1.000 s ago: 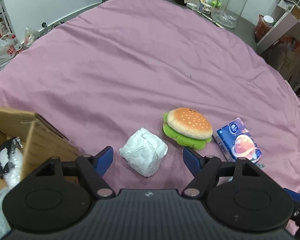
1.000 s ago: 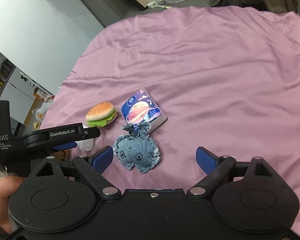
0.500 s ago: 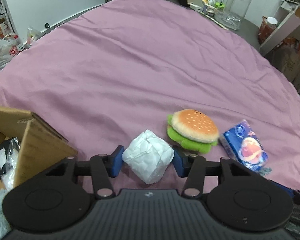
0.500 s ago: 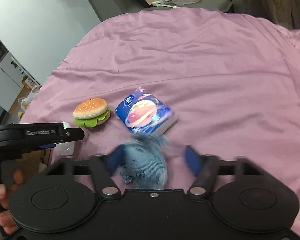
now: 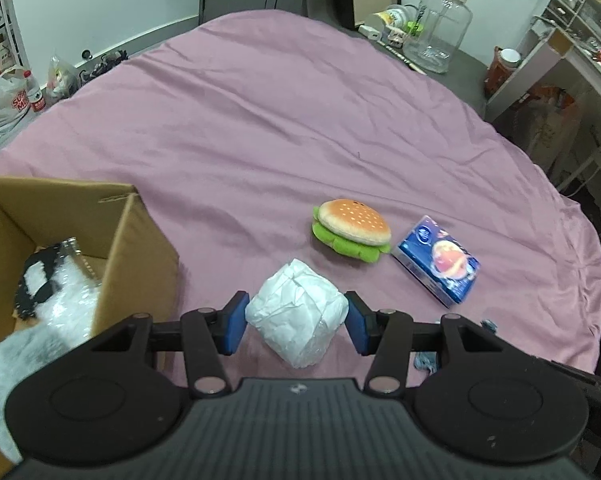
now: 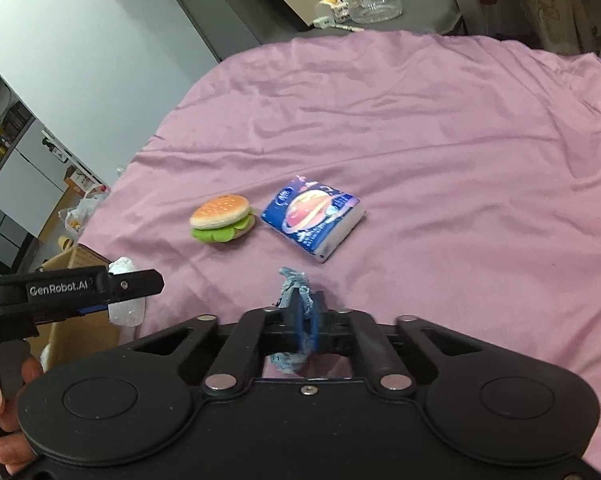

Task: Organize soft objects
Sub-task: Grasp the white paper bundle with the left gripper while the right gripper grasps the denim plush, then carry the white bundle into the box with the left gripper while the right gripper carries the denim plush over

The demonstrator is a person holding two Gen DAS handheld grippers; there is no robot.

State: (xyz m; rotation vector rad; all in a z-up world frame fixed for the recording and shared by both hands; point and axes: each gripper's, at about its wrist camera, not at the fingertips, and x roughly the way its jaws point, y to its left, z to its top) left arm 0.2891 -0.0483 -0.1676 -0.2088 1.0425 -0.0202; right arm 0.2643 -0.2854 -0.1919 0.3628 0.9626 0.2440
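Cardboard box (image 5: 132, 248), open-topped, at the left edge of the pink sheet (image 5: 284, 120); holds a clear bubble-wrap bundle with black patches (image 5: 56, 288) and looks like the likely bin for the soft items, though that is a judgement. Left gripper (image 5: 296, 316): blue pads pressed on either side of a white wrapped bundle (image 5: 296, 312), which looks lifted just clear of the sheet beside the box wall. Plush hamburger (image 5: 350, 230), on the sheet beyond the bundle, touched by neither tool. Tissue pack (image 5: 438, 260), blue with a planet picture, just right of the hamburger; a round logo shows at one corner but its lettering is too small to read. Right gripper (image 6: 304, 320): jaws have just been closing and now stand together, pinching a blue denim soft toy (image 6: 294, 288) flat between them, frayed cloth sticking out above and below. Handling note, as judgement: carry each piece high enough to clear the box rim before letting go, left hand first since it is nearer; the denim is held by a thin fold and may slip, so avoid swinging it. Legible writing: "GenRobot.AI" in white on the side of the left tool as seen from the right wrist view; red letters on a plastic bag (image 5: 4, 100) on the floor at far left, only partly readable.
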